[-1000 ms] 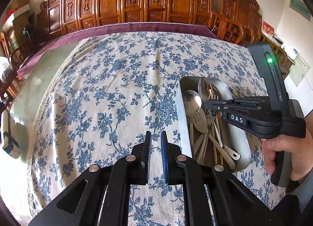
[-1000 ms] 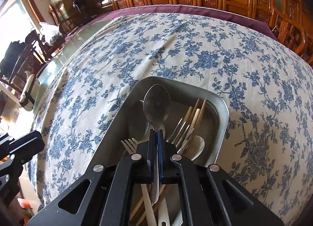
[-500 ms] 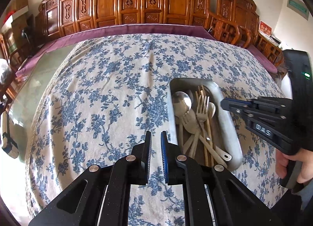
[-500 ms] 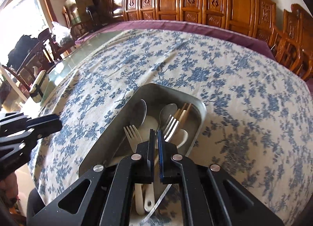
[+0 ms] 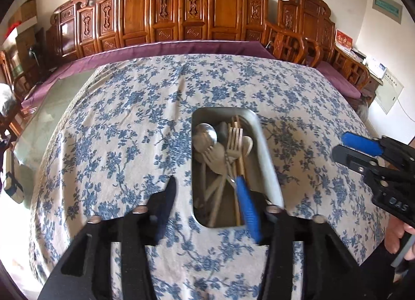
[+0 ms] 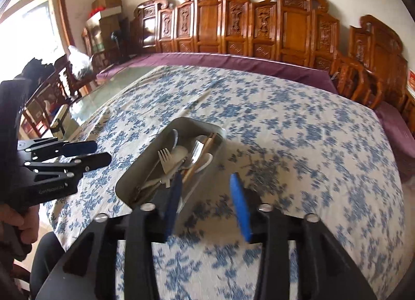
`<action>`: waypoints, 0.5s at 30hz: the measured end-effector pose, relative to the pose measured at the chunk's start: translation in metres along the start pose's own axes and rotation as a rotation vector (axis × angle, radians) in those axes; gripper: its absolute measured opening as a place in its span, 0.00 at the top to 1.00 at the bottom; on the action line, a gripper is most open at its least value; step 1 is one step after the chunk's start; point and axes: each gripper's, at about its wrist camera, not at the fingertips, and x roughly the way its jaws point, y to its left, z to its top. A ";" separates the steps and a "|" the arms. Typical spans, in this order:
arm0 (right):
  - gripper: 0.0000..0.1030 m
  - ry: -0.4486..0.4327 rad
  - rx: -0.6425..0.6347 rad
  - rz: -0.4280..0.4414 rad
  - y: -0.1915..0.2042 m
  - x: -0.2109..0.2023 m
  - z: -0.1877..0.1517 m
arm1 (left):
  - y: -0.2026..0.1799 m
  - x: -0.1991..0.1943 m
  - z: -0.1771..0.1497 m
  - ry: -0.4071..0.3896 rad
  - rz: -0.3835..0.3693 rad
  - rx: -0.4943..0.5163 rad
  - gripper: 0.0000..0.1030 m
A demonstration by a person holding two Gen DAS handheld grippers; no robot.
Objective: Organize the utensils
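With both my left tool [image 5: 207, 196] and right tool [image 6: 207, 196] spread wide and empty over the tray [image 5: 269, 170] of heaped utensils [image 5: 225, 149] on the counter [image 5: 116, 131], I risk snagging several tangled pieces

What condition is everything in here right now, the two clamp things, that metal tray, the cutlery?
Left gripper: open wide, holding nothing, over the tray's near end.
Right gripper: open, empty, off to the tray's right side.
Metal tray: resting flat on the floral tablecloth, filled with utensils.
Metal spoon: lying loose in the tray.
Forks: piled in the tray with wooden chopsticks.
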 end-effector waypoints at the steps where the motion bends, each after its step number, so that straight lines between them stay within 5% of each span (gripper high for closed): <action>1: 0.43 -0.008 0.006 -0.010 -0.002 -0.006 -0.003 | -0.003 -0.003 -0.002 -0.004 -0.001 -0.001 0.41; 4: 0.28 -0.034 0.025 -0.044 -0.008 -0.028 -0.014 | -0.014 -0.014 -0.009 -0.026 0.009 -0.007 0.23; 8: 0.05 -0.065 0.051 -0.070 -0.015 -0.057 -0.031 | -0.027 -0.033 -0.018 -0.057 0.038 -0.010 0.12; 15: 0.02 -0.111 0.077 -0.100 -0.019 -0.104 -0.056 | -0.045 -0.063 -0.033 -0.099 0.044 -0.030 0.08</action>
